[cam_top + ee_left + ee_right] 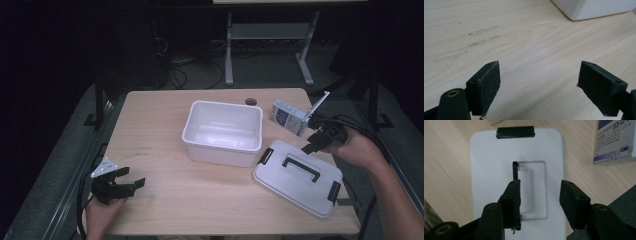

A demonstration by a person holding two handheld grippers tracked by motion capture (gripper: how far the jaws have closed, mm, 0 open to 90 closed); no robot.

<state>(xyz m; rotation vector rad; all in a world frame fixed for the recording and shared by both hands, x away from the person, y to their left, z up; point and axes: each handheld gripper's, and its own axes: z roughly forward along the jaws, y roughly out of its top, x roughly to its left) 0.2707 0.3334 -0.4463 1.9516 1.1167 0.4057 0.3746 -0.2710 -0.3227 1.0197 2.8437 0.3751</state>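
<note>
1. We see a pale wooden table (200,200) mid-frame, with a dark room and desk legs (229,50) above.
2. The task's thing, a grey lid (295,187) with a black handle (301,168) and end latches, lies flat at lower right, beside a white tub (223,131) and a small box (286,116).
3. Our right gripper (311,142) hovers spread over the lid; our left gripper (131,178) gapes empty, lower left.

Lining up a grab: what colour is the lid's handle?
Black, on a pale grey lid; the handle shows best in the right gripper view, under the open right gripper.
</note>
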